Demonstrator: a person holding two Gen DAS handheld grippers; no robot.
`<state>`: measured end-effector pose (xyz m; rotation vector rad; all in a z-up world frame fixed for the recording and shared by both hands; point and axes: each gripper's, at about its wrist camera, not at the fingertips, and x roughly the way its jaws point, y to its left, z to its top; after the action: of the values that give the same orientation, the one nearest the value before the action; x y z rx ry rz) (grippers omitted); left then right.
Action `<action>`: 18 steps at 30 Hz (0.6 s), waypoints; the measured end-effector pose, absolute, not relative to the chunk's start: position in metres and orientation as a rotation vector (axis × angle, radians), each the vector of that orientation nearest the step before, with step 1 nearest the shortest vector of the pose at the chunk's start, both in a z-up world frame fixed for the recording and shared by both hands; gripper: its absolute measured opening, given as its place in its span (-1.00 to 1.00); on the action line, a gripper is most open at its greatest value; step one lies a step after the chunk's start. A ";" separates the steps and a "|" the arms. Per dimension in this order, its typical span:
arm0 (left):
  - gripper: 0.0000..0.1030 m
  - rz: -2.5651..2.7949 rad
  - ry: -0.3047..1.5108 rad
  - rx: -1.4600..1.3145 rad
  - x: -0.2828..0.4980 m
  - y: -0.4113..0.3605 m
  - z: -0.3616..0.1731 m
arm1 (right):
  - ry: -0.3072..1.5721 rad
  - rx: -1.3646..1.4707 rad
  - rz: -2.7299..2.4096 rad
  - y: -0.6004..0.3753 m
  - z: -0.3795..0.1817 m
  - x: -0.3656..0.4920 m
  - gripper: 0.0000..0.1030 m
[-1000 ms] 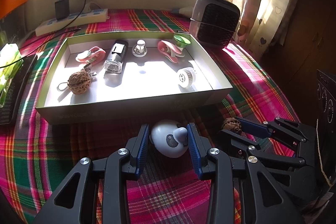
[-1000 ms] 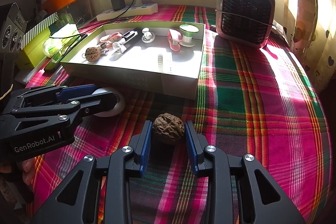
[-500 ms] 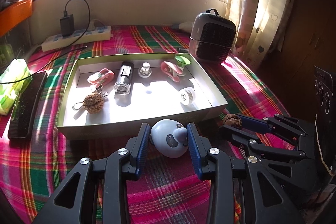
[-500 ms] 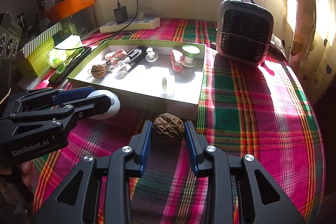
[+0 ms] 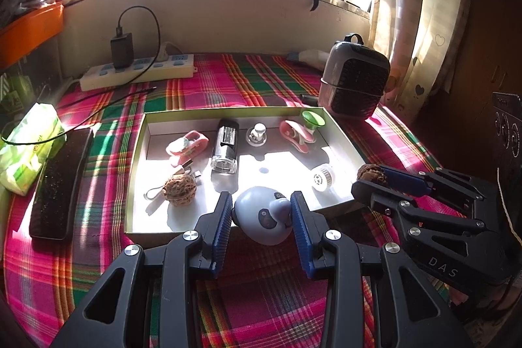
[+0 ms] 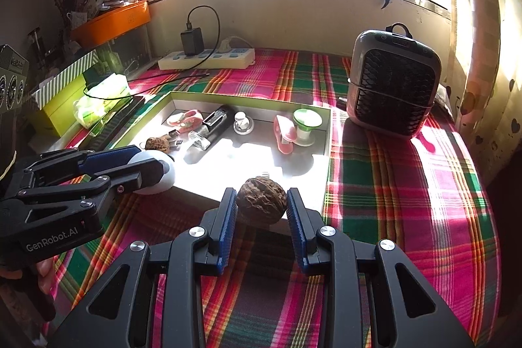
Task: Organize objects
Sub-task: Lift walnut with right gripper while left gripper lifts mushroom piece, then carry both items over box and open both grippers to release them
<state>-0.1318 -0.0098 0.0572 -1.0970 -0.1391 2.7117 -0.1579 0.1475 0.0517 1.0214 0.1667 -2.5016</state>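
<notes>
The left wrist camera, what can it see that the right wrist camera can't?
Only the left wrist view shows the panda toy's face, held between the left gripper fingers, and the small white round thing in the box.

Only the right wrist view shows the striped green box and the whole orange tub on top.

Both show the tray box, the fan heater, the power strip, and the loose walnut in the right gripper.

2 wrist fisheyes look forward, close over the box (image 5: 345, 149) (image 6: 328, 132); both share it
</notes>
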 end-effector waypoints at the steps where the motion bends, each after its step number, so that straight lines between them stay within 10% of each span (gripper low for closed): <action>1: -0.34 2.717 -0.142 -1.102 -0.134 -0.011 0.056 | 0.167 1.019 -2.504 0.146 0.052 -0.161 -0.37; 18: -0.34 2.726 -0.152 -1.185 -0.171 -0.023 0.033 | 0.176 1.069 -2.469 0.125 0.036 -0.217 -0.37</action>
<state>-0.1710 -0.0230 0.0329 -1.1852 -0.1521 2.7256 -0.2168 0.1254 0.0364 1.0685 0.1757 -2.4688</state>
